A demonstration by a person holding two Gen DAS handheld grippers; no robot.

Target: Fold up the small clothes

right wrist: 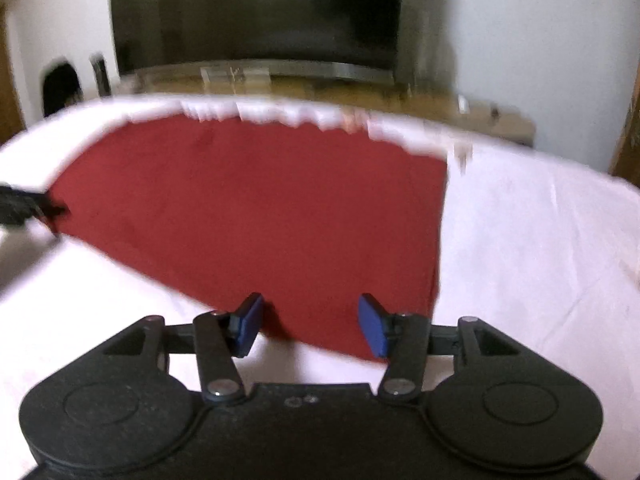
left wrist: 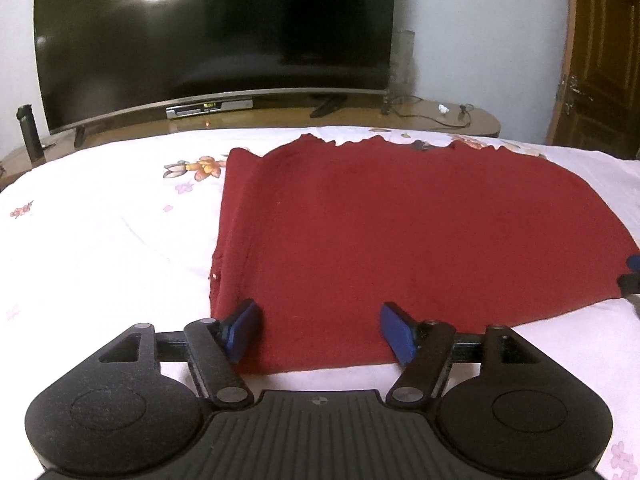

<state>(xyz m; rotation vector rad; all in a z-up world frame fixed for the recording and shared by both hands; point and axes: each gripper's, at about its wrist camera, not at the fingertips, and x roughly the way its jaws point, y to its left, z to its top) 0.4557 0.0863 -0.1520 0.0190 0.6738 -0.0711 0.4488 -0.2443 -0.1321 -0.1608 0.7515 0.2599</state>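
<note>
Beyond floral bedsheet (left wrist: 100, 248), dark television (left wrist: 212, 40)

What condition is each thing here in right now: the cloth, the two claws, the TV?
Dark red cloth garment: spread flat on the white floral bedsheet.
Left gripper: open, straddling the garment's near edge.
Right gripper: open, at the near corner.
Large black television: screen dark.

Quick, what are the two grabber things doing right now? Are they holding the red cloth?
Left gripper: open, fingers over the near edge of the red cloth, not pinching it.
Right gripper: open over the cloth's near corner, holding nothing.
</note>
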